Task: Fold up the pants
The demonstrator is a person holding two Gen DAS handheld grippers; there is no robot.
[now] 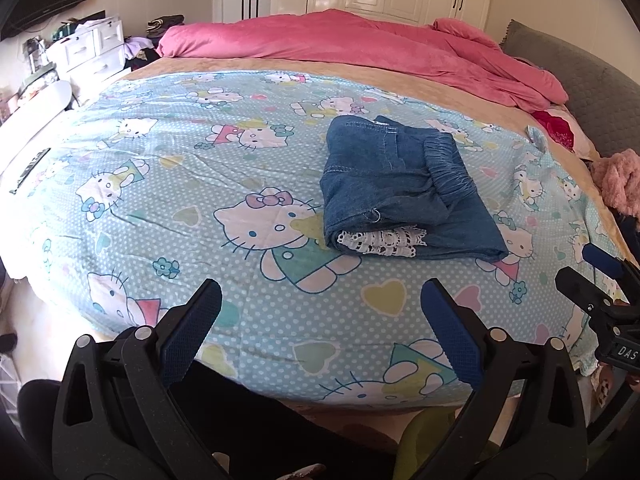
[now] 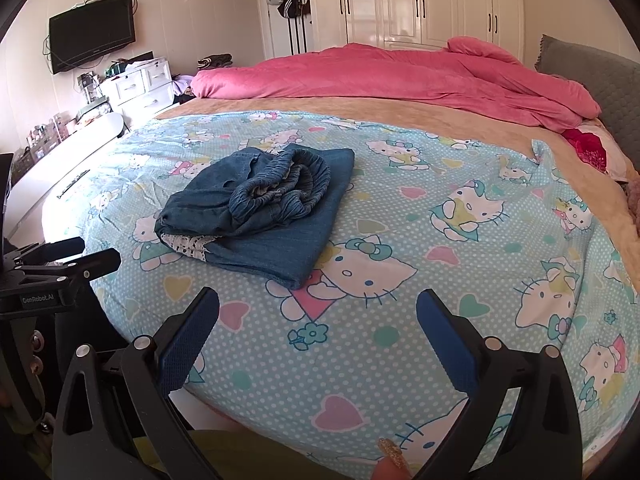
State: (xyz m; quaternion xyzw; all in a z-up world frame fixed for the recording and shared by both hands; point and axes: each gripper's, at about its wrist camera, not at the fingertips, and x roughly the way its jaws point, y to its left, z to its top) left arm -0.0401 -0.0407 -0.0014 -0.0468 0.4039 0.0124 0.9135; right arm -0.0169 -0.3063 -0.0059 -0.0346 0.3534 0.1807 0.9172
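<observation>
Your left gripper (image 1: 321, 295) fingers spread, empty, right gripper (image 2: 318, 304) likewise, both short of folded jeans (image 1: 400, 188) lying on the cartoon-cat sheet (image 1: 200, 184), bed.

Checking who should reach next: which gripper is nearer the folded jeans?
Hard to call. The left gripper sits before the jeans, slightly left; the right gripper before, slightly right.

We see the cartoon-cat sheet (image 2: 400, 208) on the bed; beyond it a pink duvet (image 2: 400, 76), white wardrobe (image 2: 432, 0) behind.
</observation>
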